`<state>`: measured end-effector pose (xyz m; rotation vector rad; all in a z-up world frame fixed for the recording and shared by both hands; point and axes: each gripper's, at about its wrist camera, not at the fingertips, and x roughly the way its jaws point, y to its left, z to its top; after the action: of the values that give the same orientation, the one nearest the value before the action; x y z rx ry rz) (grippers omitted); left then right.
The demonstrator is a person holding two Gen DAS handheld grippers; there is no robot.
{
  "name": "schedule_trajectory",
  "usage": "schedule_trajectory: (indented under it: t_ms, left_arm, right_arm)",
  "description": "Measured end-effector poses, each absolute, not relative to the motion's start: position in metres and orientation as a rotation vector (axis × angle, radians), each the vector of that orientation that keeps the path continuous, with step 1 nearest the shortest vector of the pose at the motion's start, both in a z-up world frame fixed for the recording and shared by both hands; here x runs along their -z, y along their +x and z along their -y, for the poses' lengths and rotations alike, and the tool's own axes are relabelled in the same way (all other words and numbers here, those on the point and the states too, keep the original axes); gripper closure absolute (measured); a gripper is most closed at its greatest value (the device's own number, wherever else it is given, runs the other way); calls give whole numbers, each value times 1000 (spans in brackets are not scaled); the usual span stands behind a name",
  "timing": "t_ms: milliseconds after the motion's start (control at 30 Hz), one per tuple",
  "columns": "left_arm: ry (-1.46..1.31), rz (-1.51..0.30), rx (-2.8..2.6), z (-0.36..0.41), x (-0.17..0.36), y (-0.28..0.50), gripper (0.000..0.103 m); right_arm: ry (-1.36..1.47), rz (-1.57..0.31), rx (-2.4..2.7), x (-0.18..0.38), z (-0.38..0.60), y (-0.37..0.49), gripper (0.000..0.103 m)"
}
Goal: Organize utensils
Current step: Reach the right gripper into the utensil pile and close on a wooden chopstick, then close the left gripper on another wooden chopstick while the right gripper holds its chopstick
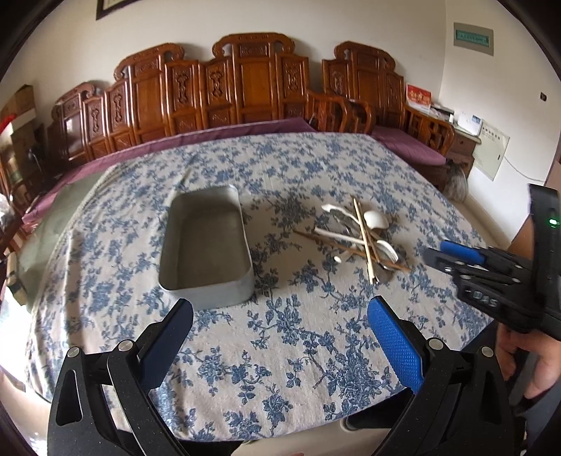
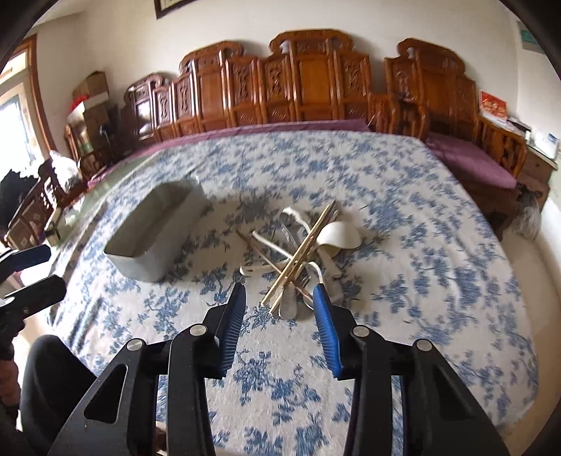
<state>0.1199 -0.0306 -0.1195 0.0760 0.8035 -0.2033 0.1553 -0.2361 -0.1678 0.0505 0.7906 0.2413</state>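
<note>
We note left gripper (image 1: 280, 308) spread apart, empty; right gripper (image 2: 278, 293) partly apart, nothing between, above utensil pile (image 2: 298, 245); metal tray (image 1: 207, 242) beside it.

— So where are we, then?
— A home, a sitting room: carved wooden bench seats (image 1: 245, 87) with purple cushions (image 1: 406, 143) line the wall.
— And up front?
— A worktop under a blue-flowered cloth (image 1: 298, 333), a framed picture (image 2: 168, 7) above, stacked cardboard boxes (image 2: 91, 87) in the corner.
</note>
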Motion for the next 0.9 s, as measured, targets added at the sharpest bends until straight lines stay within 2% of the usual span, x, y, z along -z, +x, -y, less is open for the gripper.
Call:
schedule_trajectory:
  t_ms: [167, 333, 533, 633, 767, 900]
  left_arm:
    - [88, -839, 205, 38, 137, 133, 6]
    - [110, -864, 197, 42, 148, 138, 6]
    - [113, -888, 179, 41, 157, 142, 6]
    - [113, -895, 179, 44, 160, 144, 7]
    - [130, -904, 193, 55, 165, 149, 7]
    - [159, -922, 223, 73, 176, 160, 7]
  right_arm:
    - [32, -846, -263, 195, 226, 195, 67]
    - [0, -887, -250, 222, 221, 227, 68]
    - [-33, -911, -221, 238, 224, 235, 72]
    - [-34, -907, -211, 239, 229, 233, 77]
    - [-24, -909, -208, 239, 237, 230, 95]
    - [-1, -896, -206, 236, 249, 225, 97]
